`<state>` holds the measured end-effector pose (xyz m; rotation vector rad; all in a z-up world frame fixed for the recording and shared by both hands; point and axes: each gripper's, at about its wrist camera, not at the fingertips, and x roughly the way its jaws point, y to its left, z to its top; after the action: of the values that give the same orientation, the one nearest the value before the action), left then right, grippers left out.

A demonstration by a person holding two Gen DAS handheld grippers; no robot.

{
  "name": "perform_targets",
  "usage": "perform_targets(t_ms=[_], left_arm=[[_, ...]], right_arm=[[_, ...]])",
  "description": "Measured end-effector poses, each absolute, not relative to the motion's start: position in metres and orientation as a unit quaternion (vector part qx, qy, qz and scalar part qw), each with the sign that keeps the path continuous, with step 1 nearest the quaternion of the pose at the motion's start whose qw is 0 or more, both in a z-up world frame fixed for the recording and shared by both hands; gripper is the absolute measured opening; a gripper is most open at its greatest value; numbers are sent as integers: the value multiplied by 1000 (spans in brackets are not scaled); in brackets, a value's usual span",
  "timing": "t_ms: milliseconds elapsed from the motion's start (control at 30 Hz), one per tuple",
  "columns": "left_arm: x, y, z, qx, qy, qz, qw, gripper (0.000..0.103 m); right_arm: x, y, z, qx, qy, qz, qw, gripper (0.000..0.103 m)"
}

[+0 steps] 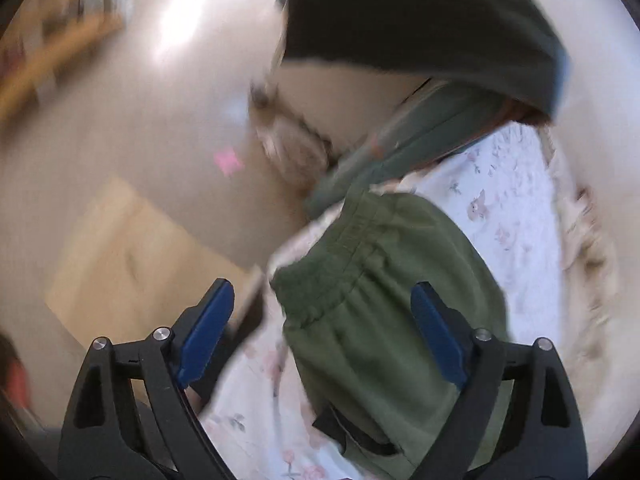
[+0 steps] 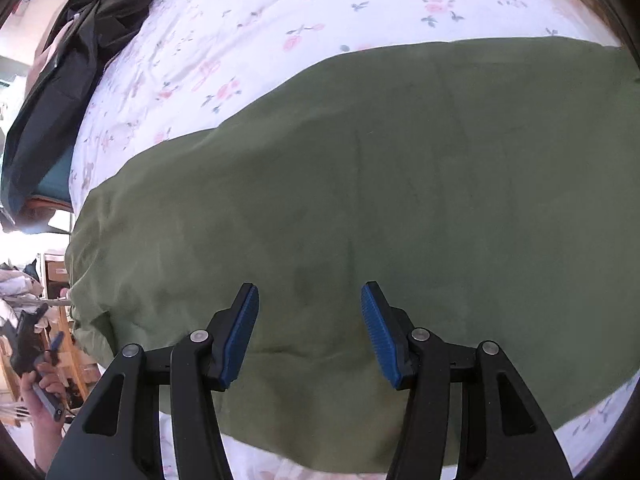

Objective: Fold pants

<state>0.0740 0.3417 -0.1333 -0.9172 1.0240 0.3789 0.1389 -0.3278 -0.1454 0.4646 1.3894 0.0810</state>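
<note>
Green pants (image 2: pixel 360 208) are lying on the floral bedsheet (image 2: pixel 248 40), apparently doubled leg over leg — further folds remaining. Left gripper (image 1: pixel 320 332) and right gripper (image 2: pixel 310 332) are hovering released, grasping nothing.

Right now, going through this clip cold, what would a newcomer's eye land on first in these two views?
The olive green pants dominate, spread flat across the white floral bedsheet and filling most of the right wrist view. Both sets of blue-padded tongs hang open above them: the right tongs over the smooth fabric, the left tongs wide apart near the gathered waistband. A dark garment lies heaped at the bed's far left edge.
</note>
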Motion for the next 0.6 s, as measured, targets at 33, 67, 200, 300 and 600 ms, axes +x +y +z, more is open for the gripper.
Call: perform_targets(t_ms=[33,67,200,300,600], left_arm=[[66,349,-149,-455,470,163,739,88],[57,353,-165,-481,476,170,716,88],[48,346,-194,-516,487,164,685,88],[71,330,-203,-517,482,121,697,86],[83,326,-255,-567,487,94,658,56]], right_arm=[[138,-324,-143,207,633,34,745,56],[136,-322,-141,207,633,32,746,56],[123,-323,-140,236,628,27,741,56],[119,-317,-146,237,633,19,737,56],[97,-328,-148,224,637,1,737,56]])
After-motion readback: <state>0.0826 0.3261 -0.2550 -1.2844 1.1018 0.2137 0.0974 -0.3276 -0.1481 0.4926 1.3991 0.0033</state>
